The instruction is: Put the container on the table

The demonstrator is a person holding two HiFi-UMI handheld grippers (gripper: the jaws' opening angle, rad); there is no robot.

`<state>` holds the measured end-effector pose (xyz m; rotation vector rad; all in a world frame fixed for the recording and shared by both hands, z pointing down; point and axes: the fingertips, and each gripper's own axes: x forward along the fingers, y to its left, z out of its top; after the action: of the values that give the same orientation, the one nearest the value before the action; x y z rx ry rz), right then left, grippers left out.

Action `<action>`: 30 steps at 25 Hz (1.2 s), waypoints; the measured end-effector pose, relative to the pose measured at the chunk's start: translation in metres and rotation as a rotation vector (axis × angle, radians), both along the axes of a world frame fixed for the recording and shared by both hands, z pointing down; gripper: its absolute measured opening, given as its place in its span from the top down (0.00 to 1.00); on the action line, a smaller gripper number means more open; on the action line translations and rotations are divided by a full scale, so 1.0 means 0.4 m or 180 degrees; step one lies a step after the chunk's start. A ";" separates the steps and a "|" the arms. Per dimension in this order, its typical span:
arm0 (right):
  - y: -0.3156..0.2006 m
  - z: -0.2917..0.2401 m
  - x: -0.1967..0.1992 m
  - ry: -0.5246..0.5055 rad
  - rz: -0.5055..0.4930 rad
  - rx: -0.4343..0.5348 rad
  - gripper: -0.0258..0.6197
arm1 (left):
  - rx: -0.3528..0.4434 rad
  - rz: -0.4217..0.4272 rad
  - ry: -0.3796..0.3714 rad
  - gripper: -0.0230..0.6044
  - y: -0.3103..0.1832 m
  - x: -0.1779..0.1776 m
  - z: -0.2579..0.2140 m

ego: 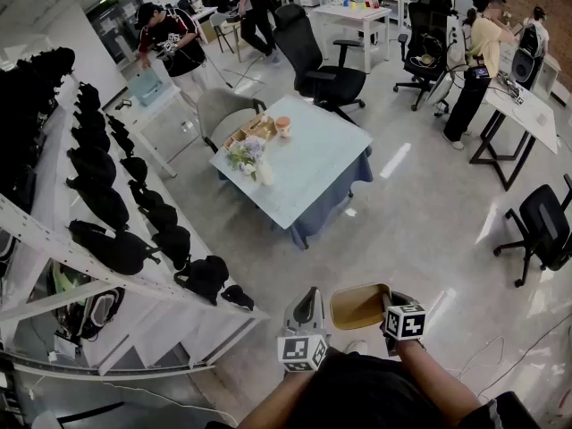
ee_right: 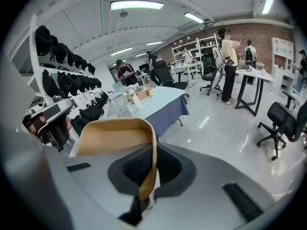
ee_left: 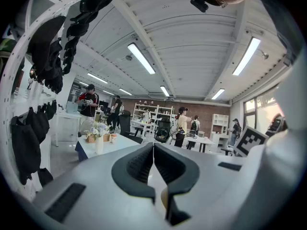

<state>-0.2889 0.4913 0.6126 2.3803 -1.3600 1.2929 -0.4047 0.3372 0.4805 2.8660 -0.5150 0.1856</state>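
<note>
**Room.** One white shelf rack (ego: 36,222) runs along the left side and carries many black bags. One worktop (ego: 313,164) with a pale blue cover stands in the middle of the floor, well ahead of the person. Three black office chairs are in view: one just beyond the worktop (ego: 317,61), one farther right (ego: 424,52) and one at the right edge (ego: 545,226). One grey chair (ego: 223,110) stands at the worktop's far left corner. At least three persons stand at the far side of the room.

**On the worktop.** Three items sit at its left end:
- one wooden tray (ego: 253,132)
- one white vase (ego: 265,172) with flowers
- one cup (ego: 283,126)

**Container.** One tan container (ego: 357,307) is held in the air over the floor, close to the person and well apart from the worktop. Its open side faces up.

**Grippers.** Two, side by side at the near edge, each bearing one marker cube.
- The right gripper (ego: 386,300) tilts downward. Its jaws are clamped on the container's thin right wall, one pad inside and one outside.
- The left gripper (ego: 309,295) points roughly level into the room, just left of the container. Its jaws are pressed together and grip nothing.
</note>
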 end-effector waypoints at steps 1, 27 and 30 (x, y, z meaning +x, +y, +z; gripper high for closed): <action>0.002 0.002 0.001 0.0005 -0.0010 0.0002 0.95 | 0.0007 0.0001 0.0006 0.95 0.003 0.001 0.001; 0.065 0.025 0.142 -0.0137 0.0457 0.0186 0.95 | 0.0071 0.0380 -0.0045 0.95 0.050 0.188 -0.016; 0.063 0.025 0.196 -0.0116 0.0529 0.0145 0.95 | 0.0071 0.0494 0.0024 0.95 0.045 0.264 -0.026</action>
<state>-0.2105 0.5166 0.6225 2.5605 -1.2361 1.3653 -0.2991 0.3553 0.4701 2.9276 -0.2946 0.1958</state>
